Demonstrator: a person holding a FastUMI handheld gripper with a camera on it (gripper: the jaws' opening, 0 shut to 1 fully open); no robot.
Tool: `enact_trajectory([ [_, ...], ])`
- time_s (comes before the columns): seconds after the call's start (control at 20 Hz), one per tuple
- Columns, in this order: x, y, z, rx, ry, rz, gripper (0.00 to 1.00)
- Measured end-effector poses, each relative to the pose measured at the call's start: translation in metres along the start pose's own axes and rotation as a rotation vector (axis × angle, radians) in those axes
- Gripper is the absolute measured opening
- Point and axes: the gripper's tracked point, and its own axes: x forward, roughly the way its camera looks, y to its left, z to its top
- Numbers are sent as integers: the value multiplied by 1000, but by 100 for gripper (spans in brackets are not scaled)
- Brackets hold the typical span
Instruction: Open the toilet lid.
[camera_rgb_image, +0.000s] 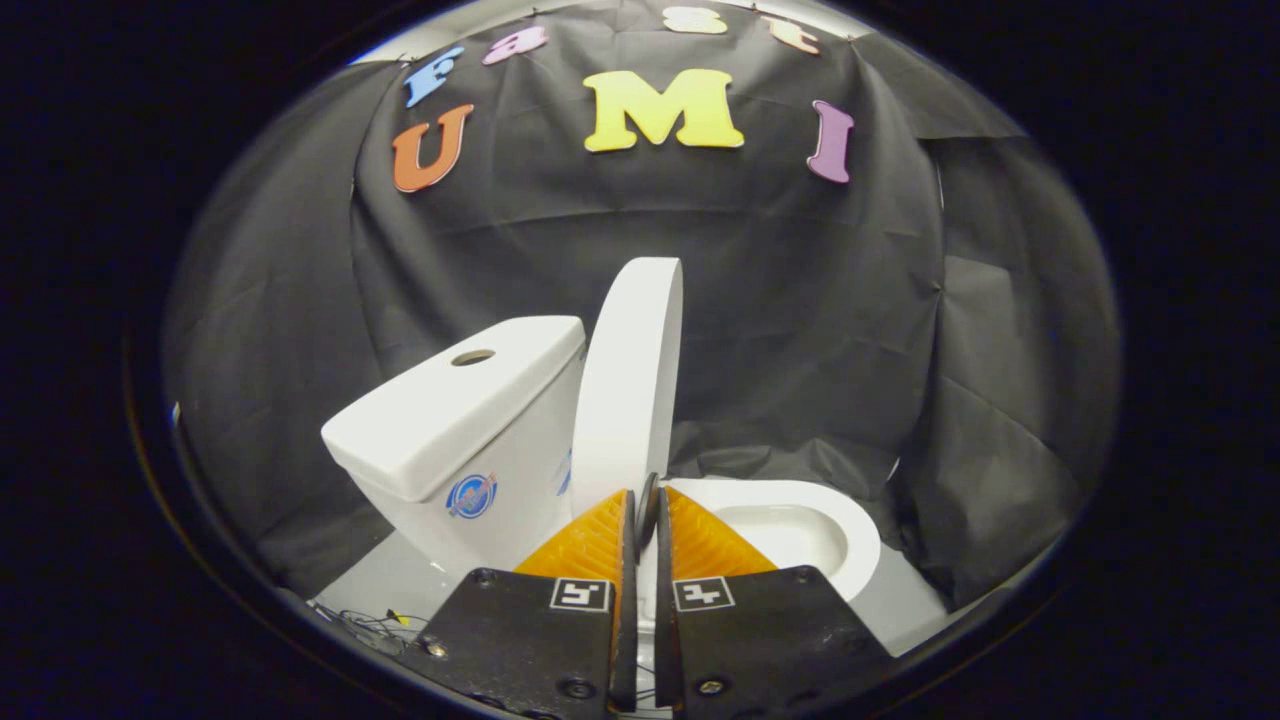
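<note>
The toilet lid (630, 385) stands raised, nearly upright and seen almost edge-on, leaning back toward the tank (465, 430) just to its left. Its lower end sits right at the tips of the tool (647, 500), whose two fingers are drawn almost together with only a thin slit between them; whether anything is pinched in that slit cannot be told, though the lid's lower edge lies just ahead of the tips. To the right of the lid, the open bowl (800, 530) shows its white rim and hollow, near and partly hidden behind the right finger. The tank's top has a round hole (473, 357) and a round sticker (471, 496) on its near side. The toilet stands on a pale floor (385, 590), with some thin cables (375, 622) lying at the near left. Black cloth (800, 300) hangs behind and to the right as the far wall
</note>
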Motion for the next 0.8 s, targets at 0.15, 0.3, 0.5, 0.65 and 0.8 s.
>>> enact_trajectory([
  [0.15,0,5,-1,-24,-2,10,10],
  [0.3,2,8,-2,-56,-5,20,10],
  [0.5,3,14,-1,-82,-5,39,10],
  [0.65,5,17,-2,-119,-7,55,10],
  [0.8,6,19,-1,-149,-9,59,10],
])
